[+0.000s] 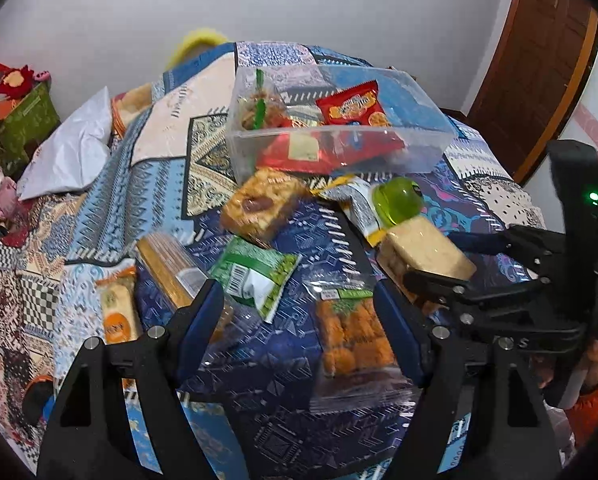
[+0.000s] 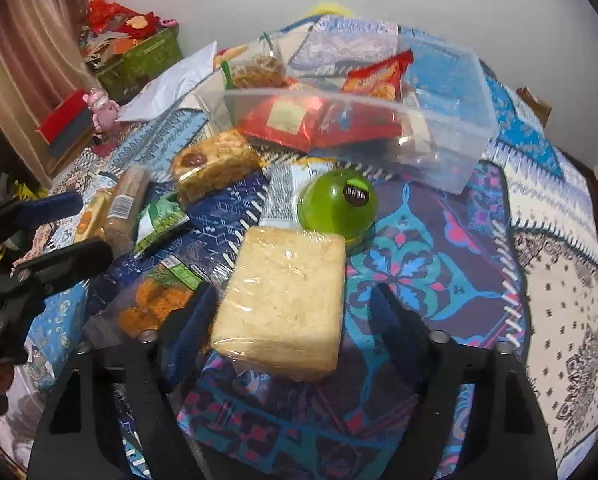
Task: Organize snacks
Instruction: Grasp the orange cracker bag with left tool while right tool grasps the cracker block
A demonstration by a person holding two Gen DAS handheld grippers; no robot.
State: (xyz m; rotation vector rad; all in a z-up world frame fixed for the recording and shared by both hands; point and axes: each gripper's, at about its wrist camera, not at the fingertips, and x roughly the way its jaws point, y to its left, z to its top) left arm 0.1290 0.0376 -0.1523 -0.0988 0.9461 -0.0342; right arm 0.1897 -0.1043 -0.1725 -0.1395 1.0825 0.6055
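Note:
A clear plastic box [image 1: 419, 148] [image 2: 451, 160] with red snack packs in it stands at the back of the patterned cloth. My right gripper [image 2: 291, 312] is around a pale wrapped rice cake [image 2: 283, 300] [image 1: 427, 252]; its fingers look wider than the cake, so I cannot tell if it grips. My left gripper [image 1: 299, 320] is open and empty, above a green packet [image 1: 255, 276] and an orange snack pack [image 1: 351, 336]. A green ball-shaped tub [image 2: 339, 204] [image 1: 397, 200] lies just beyond the cake.
A golden cereal bar [image 1: 263, 204] [image 2: 213, 168], a long biscuit pack [image 1: 171, 268] and a small orange-label pack [image 1: 117, 308] lie left of centre. A white bag [image 1: 67, 160] and a green box [image 1: 23, 124] sit far left. A brown door [image 1: 535, 60] is at right.

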